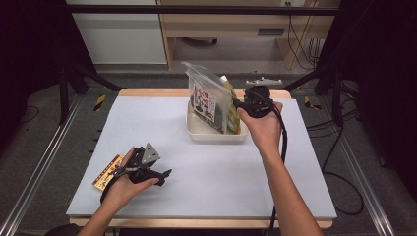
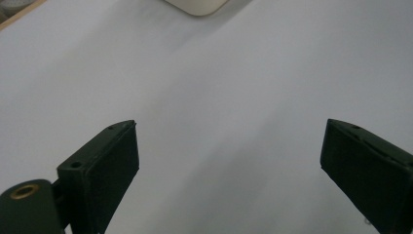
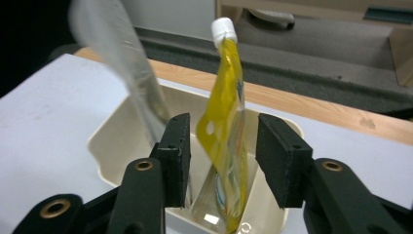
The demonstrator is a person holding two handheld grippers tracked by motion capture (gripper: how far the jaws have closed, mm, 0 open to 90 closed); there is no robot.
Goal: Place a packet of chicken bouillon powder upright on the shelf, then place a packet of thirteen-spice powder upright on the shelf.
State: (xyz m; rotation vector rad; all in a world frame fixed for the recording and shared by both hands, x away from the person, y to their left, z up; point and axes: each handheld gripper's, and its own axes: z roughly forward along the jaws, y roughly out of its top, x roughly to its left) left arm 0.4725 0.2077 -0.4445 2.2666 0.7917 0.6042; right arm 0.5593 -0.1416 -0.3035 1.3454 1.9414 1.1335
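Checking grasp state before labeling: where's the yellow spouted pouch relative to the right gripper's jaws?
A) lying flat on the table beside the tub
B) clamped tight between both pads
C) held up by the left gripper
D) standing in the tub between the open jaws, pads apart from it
D: the yellow pouch stands in the cream tub between the right gripper jaws, with a gap at each pad.

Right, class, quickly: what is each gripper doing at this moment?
Left gripper: open, nothing between its jaws, over the bare white table.
Right gripper: open, pads apart from the yellow spouted pouch standing between them in the cream tub.
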